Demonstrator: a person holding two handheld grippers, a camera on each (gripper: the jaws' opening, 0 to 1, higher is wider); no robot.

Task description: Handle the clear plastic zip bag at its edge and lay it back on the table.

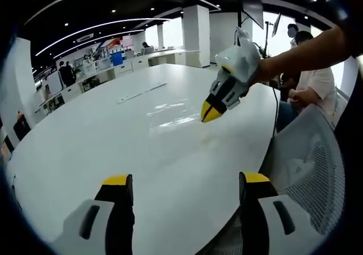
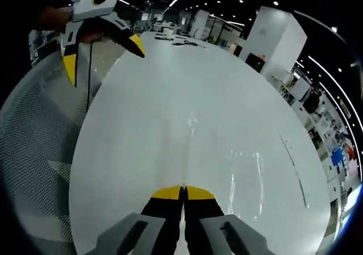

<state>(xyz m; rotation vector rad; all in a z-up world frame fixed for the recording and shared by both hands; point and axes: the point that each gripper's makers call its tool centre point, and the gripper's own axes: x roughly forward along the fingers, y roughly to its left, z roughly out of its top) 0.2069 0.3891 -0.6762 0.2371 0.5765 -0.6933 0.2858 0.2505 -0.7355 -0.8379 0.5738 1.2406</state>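
The clear plastic zip bag [image 1: 170,112] lies flat and glossy on the white table [image 1: 102,147], near its right edge. My right gripper [image 1: 211,114] comes in from the right on a person's arm, with its yellow tips together at the bag's near edge. In the right gripper view the jaws [image 2: 182,192] are shut, and a thin fold of the bag [image 2: 187,153] runs straight out from between them, with the film [image 2: 249,164] spreading to the right. My left gripper [image 1: 186,179] hovers open above the table's near part, holding nothing. It appears again as the left gripper [image 2: 103,55], with jaws spread.
A grey mesh chair [image 1: 312,170] stands against the table's edge, also seen as the chair [image 2: 34,153]. A thin white strip [image 1: 142,92] lies farther along the table. People [image 1: 306,79] sit behind the right arm. Desks and pillars fill the background.
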